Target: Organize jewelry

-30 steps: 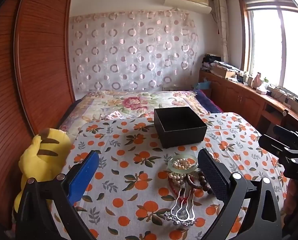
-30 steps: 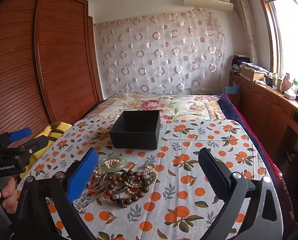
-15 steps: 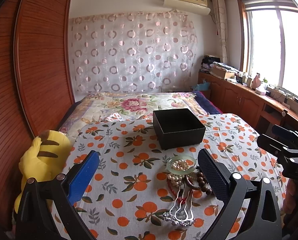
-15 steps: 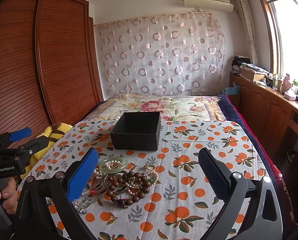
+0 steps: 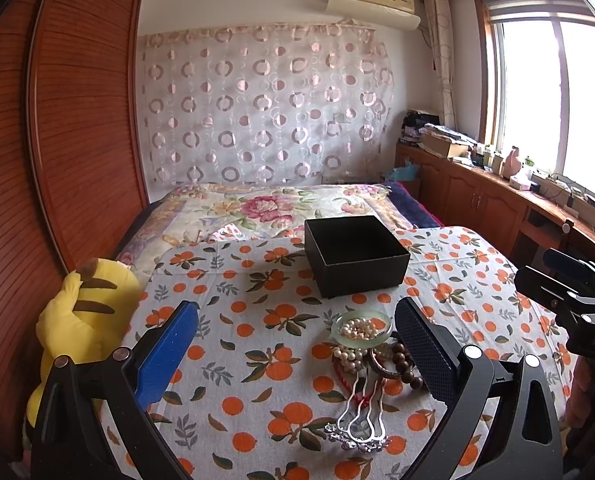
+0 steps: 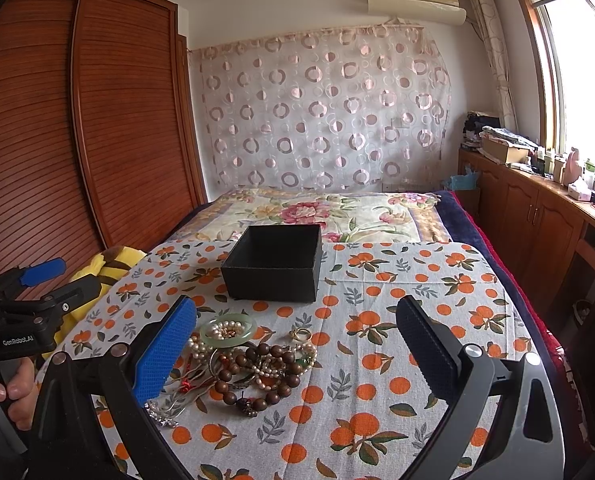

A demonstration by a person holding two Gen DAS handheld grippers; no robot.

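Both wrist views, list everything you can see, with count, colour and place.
box: one, black, open, beyond the jewelry
jade bangle: one, pale green, ringing pearls
wooden bead bracelet: one, brown, in the pile
hairpin: one, silver, nearest edge
tablecloth: one, white with oranges
plush toy: one, yellow, left of the cloth
wardrobe: one, brown, left wall
left gripper: open, empty
right gripper: open, empty

Only readable txt: "GenRobot.AI" in white on the left gripper (image 6: 43,280) body, plus partial "DAS" on the right gripper (image 5: 553,280) body.
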